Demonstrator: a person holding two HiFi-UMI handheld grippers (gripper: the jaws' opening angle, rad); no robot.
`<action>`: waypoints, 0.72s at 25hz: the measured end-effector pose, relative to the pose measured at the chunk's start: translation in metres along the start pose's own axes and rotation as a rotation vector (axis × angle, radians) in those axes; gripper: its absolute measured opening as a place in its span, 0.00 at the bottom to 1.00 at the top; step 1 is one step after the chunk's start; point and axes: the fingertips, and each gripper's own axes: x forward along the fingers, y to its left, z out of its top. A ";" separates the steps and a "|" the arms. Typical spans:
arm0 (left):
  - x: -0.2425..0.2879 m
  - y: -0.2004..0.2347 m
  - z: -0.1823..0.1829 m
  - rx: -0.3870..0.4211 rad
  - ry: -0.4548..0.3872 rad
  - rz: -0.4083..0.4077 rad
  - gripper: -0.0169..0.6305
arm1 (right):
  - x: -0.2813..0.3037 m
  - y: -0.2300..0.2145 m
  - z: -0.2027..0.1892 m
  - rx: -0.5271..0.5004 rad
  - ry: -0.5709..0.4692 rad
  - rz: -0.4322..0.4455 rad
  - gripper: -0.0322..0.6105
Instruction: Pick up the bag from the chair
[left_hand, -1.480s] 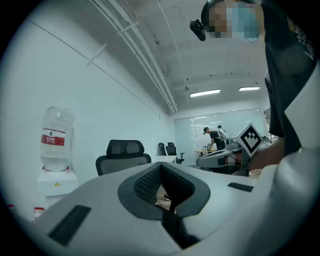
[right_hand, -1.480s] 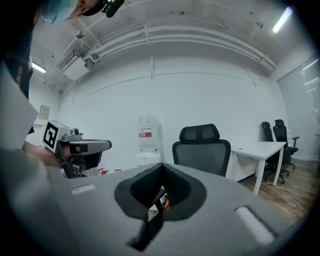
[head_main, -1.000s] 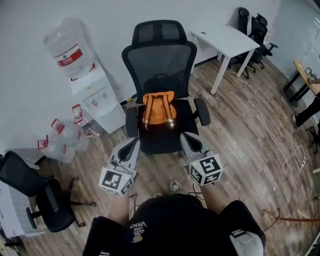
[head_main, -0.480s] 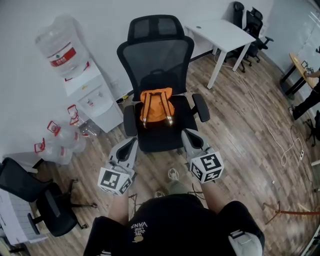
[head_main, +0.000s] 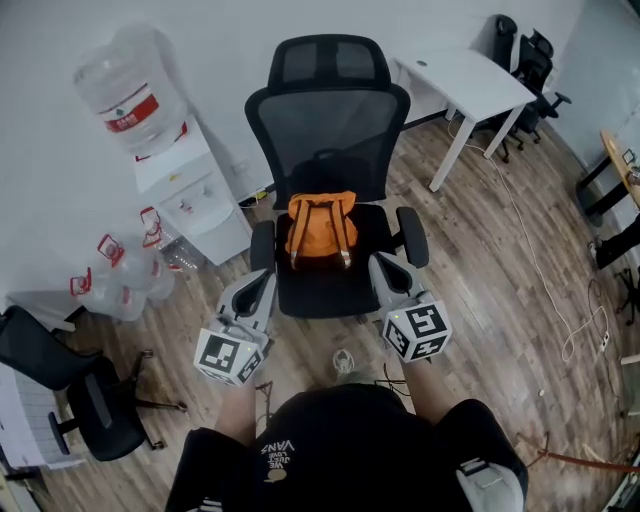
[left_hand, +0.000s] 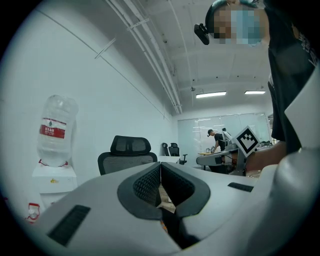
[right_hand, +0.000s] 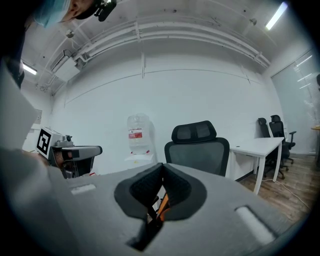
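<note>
An orange backpack (head_main: 320, 224) with dark straps stands on the seat of a black mesh office chair (head_main: 328, 130), leaning against its backrest. My left gripper (head_main: 262, 284) is shut and empty, just off the seat's front left corner. My right gripper (head_main: 384, 268) is shut too, with nothing in it, at the seat's front right by the armrest. Both point level toward the chair, short of the bag. In the left gripper view the jaws (left_hand: 161, 172) meet tip to tip below the chair (left_hand: 127, 155). In the right gripper view a sliver of orange bag (right_hand: 163, 204) shows behind the closed jaws (right_hand: 161, 175).
A water dispenser (head_main: 195, 195) with a large bottle (head_main: 130, 90) stands left of the chair, with empty jugs (head_main: 120, 280) on the floor. A white desk (head_main: 465, 85) is at the right, another black chair (head_main: 85, 395) at lower left. A cable (head_main: 555, 290) trails across the wood floor.
Both grippers have moved forward, closer to the chair's seat front. The chair and bag sit slightly lower and nearer in the head view. The jaws stayed shut.
</note>
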 end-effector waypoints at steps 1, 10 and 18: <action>0.006 0.003 0.000 0.001 0.000 0.008 0.04 | 0.006 -0.005 0.001 0.000 0.001 0.008 0.05; 0.056 0.009 -0.009 -0.003 0.009 0.073 0.04 | 0.042 -0.050 -0.003 0.003 0.018 0.075 0.05; 0.084 0.007 -0.018 -0.012 0.028 0.110 0.04 | 0.061 -0.078 -0.012 0.014 0.042 0.123 0.05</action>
